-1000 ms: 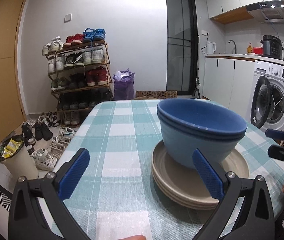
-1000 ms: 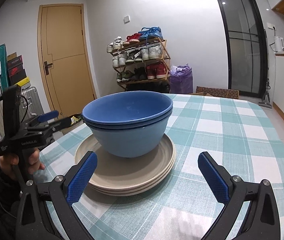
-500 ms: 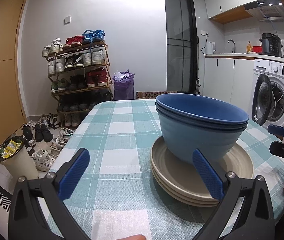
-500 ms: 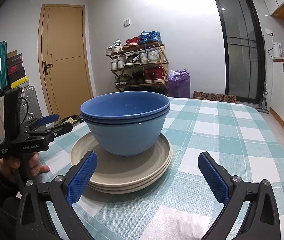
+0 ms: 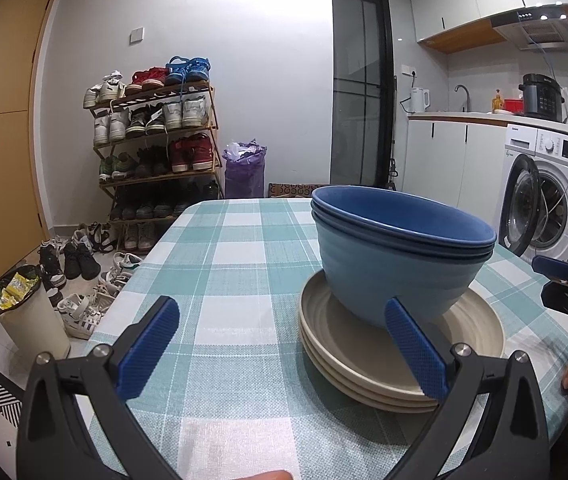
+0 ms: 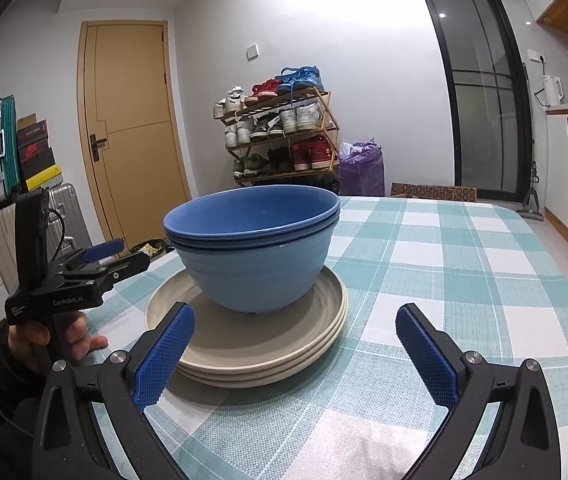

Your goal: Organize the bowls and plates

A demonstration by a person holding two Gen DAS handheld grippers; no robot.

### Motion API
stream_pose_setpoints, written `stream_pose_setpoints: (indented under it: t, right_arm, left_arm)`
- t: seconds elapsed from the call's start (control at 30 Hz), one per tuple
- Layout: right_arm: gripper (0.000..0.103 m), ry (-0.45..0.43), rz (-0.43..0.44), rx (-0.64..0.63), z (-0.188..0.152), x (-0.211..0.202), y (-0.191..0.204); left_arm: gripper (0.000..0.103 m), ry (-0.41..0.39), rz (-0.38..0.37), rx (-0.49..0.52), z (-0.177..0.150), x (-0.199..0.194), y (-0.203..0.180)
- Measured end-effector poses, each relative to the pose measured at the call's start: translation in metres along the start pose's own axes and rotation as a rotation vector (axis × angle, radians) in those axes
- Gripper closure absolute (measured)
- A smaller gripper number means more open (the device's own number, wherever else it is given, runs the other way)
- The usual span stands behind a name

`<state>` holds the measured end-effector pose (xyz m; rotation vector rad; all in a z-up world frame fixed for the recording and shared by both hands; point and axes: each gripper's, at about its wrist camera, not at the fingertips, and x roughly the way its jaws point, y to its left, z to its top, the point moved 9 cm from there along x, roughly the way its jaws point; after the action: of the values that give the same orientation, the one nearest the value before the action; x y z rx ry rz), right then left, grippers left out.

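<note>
**Bowls stacked on plates, both grippers empty**

On the checked tablecloth [image 6: 464, 248] the left gripper [image 5: 284, 344] gapes wide, holding nothing. The nested blue bowls [image 6: 256, 252] sit on the stacked beige plates [image 6: 252, 344], three perhaps. The right gripper [image 6: 296, 344] is likewise spread and empty

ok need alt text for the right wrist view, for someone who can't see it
Nested blue bowls sit on a stack of beige plates on a checked tablecloth. The open right gripper is in the foreground, holding nothing, and the left gripper is held at the left edge.
</note>
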<state>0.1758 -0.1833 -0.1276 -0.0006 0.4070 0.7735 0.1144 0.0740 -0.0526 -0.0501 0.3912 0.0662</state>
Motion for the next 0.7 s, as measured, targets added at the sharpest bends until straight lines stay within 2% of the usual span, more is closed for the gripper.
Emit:
stream_pose_setpoints:
  t: [0.7]
  right_arm:
    - [0.001, -0.002, 0.001, 0.006, -0.0011, -0.0007, -0.0020]
  left_arm:
    - [0.000, -0.004, -0.002, 0.001, 0.0000, 0.0000, 0.0001]
